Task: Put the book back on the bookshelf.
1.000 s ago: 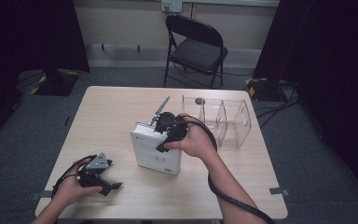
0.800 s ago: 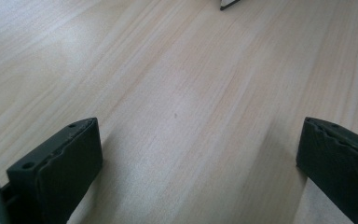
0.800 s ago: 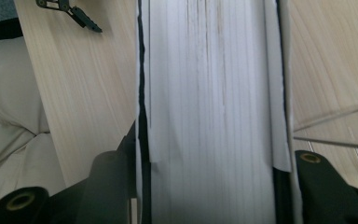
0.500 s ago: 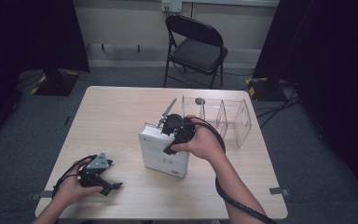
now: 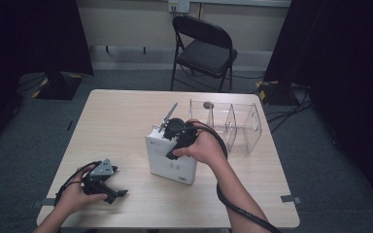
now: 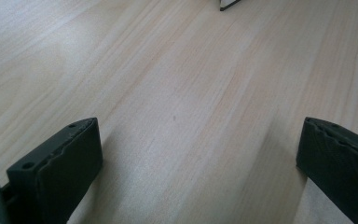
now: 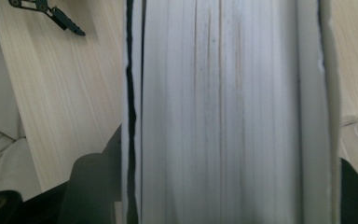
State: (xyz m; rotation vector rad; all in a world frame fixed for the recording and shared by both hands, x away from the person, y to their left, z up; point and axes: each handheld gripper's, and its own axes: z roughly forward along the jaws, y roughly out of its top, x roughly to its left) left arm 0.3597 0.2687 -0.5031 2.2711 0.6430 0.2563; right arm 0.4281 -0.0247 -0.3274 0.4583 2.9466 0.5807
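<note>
A thick white book (image 5: 171, 160) stands upright on its edge at the middle of the wooden table (image 5: 116, 126). My right gripper (image 5: 175, 133) sits over its top, pointing down. In the right gripper view the page edges (image 7: 223, 112) fill the gap between the jaws of this gripper (image 7: 223, 161). The jaws have just been opening, and the pads lie along both covers without squeezing the loosely fanned pages. My left gripper (image 5: 110, 190) rests on the table at the front left. It is open (image 6: 199, 126) with only bare wood between its fingers.
A clear plastic organiser (image 5: 233, 126) with upright dividers stands just right of the book, close to the right hand. A black folding chair (image 5: 204, 48) is beyond the table's far edge. A cable (image 5: 238, 208) trails off the right gripper along the forearm.
The right hand and the white book have shifted slightly to the right, nearer the organiser, and the book stands more upright. The left hand and its gripper have stayed put.
</note>
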